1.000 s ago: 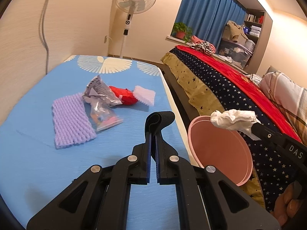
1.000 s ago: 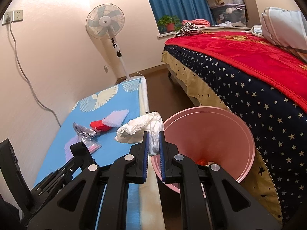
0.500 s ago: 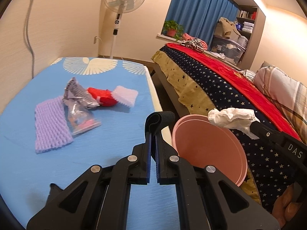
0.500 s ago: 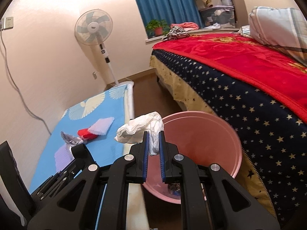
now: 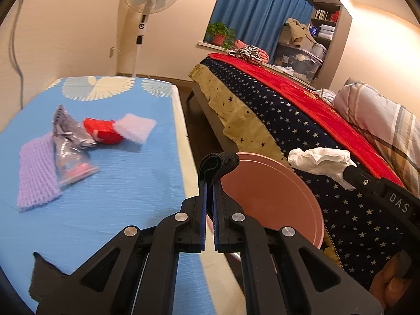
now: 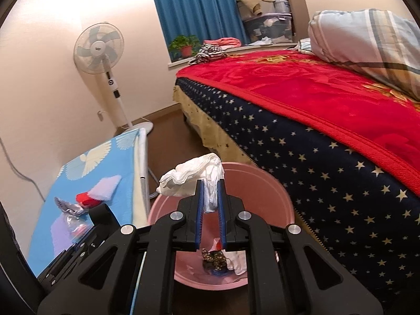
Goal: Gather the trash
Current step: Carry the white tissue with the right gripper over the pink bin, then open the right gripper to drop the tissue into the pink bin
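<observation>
We've got a crumpled white tissue (image 6: 194,178) pinched over the pink bin (image 6: 265,183), black strap (image 5: 218,165) clamped beside it, wrappers (image 5: 71,141) still lying on the blue tabletop (image 5: 126,197).

So there's a low surface along the wall with a bright blue cover (image 5: 110,199), white wing-like print at the far end. Lying on it in a loose bunch: a knitted lilac cloth (image 5: 36,176), a crumpled silver wrapper (image 5: 69,131), a clear plastic bag (image 5: 72,162) with something pink inside, touching the lilac cloth's edge, a red wrapper (image 5: 103,131) and a pale fluffy pad (image 5: 135,128) just beside the red one. Something dark pokes in at the near left corner, can't tell what.

Next to it is the brown floor (image 6: 168,131). A pink bin (image 6: 262,183) sits there between the blue surface and the bed, a fan stand (image 6: 136,127) further back.
</observation>
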A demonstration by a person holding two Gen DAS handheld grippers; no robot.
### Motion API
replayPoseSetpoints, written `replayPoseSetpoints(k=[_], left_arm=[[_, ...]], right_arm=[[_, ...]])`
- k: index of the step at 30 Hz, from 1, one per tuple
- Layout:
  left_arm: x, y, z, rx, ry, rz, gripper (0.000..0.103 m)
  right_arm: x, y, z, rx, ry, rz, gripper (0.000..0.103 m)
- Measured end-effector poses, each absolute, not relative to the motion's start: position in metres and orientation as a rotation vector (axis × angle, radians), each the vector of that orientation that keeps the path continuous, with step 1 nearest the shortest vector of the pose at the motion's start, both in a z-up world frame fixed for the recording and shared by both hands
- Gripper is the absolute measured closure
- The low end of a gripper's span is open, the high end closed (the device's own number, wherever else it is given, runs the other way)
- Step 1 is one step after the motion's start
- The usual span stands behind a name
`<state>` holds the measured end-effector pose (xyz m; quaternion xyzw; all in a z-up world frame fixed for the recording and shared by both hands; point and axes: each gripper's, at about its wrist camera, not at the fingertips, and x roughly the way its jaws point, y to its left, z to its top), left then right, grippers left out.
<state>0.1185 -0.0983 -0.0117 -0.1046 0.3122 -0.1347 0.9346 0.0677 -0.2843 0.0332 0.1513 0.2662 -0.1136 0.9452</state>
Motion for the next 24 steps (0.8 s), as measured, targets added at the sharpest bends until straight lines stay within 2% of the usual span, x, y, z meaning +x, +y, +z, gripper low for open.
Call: replayPoseSetpoints(k=[15,18,20,22,24], left_arm=[[0.131,-0.128,-0.016,-0.229,0.658,-0.347,0.099],[0.132,-0.134,-0.016,-0.229,0.666,-0.377,0.098],[0.134,-0.135,-0.020,-0.230,0.686,-0.384,0.086],[0.134,-0.132,-0.021,-0.233,0.691,-0.372,0.083],[0.134,-0.128,-0.021,-0.238,0.693,-0.362,0.083]], right_arm=[[0.067,-0.294,0.038,0.297,0.540,-0.275,0.092],[0.065,-0.294,0.041,0.286,0.531,-0.291,0.087],[0.063,-0.298,0.041,0.304,0.526,-0.305,0.075],[0.061,-0.302,0.040,0.322,0.524,-0.320,0.064],[0.060,-0.303,0.040,0.327,0.522,-0.325,0.063]])
